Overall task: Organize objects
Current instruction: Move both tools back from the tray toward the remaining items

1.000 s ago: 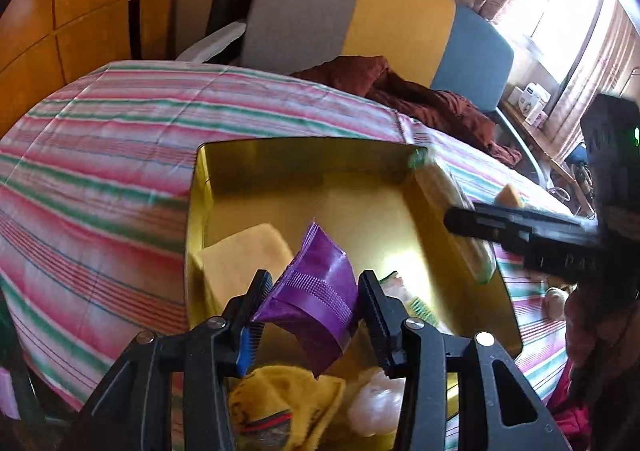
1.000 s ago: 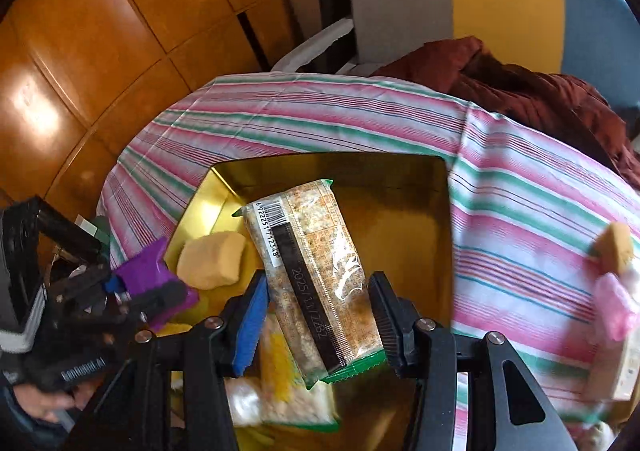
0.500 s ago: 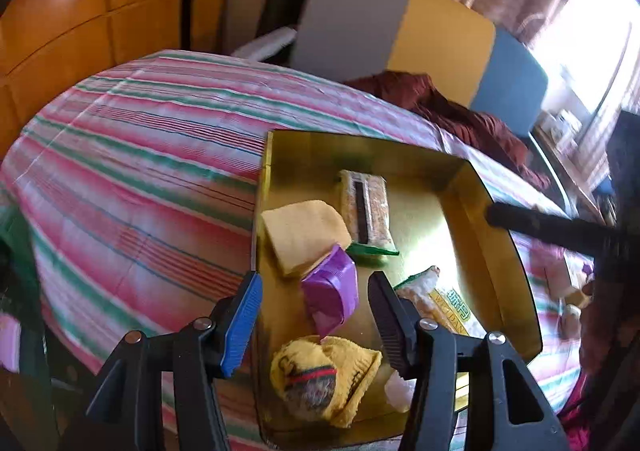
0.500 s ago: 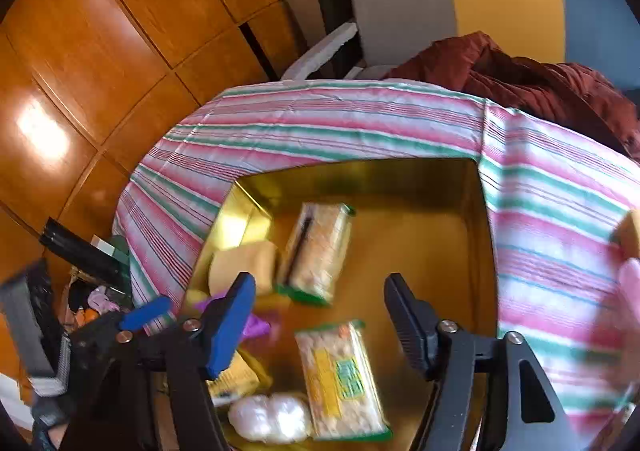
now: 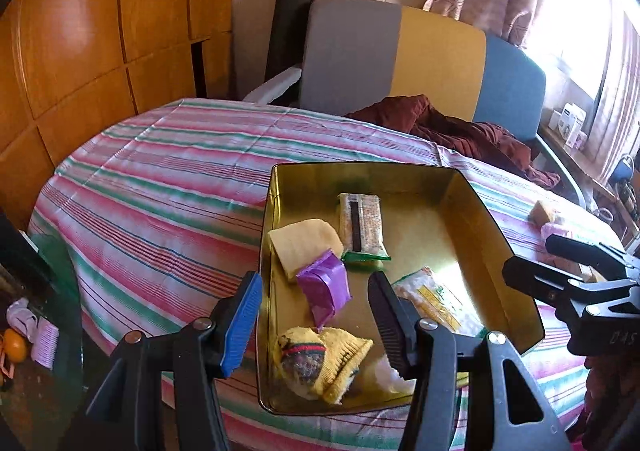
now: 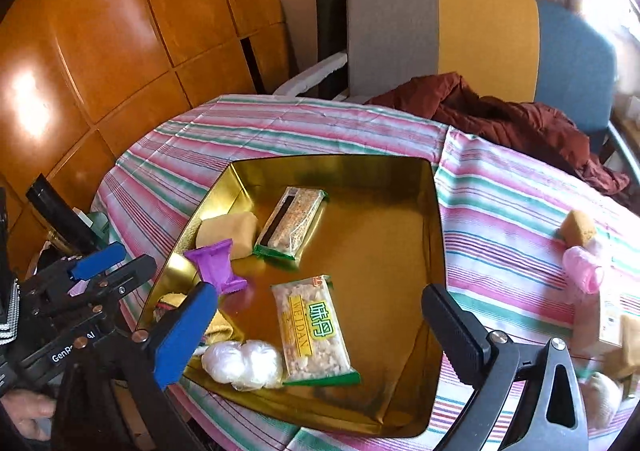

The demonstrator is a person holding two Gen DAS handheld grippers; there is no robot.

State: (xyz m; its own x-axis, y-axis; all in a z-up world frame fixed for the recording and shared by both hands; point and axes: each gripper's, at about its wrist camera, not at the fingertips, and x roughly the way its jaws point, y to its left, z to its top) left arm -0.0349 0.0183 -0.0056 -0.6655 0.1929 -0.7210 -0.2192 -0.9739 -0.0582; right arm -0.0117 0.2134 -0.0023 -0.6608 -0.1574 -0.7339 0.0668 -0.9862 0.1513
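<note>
Through my left wrist camera, my left hand-held gripper (image 5: pixel 316 311) stands partly apart and empty over the near end of the gold tray (image 5: pixel 496 235) on the striped desk (image 5: pixel 160 187); the purple packet (image 5: pixel 325 285) lies loose in the tray against the yellow sponge (image 5: pixel 302 243), with a cracker pack (image 5: pixel 362 227) beyond them. From my right wrist camera, my right hand-held gripper (image 6: pixel 320 315) is opening wide with nothing between its jaws, above the Weidan snack bag (image 6: pixel 312 329) and white wrapped balls (image 6: pixel 242 365) lying in the tray. I judge both drops done. Next I should swing right to the loose pink item (image 6: pixel 584 267) and tan sponge (image 6: pixel 578 227) outside the tray.
</note>
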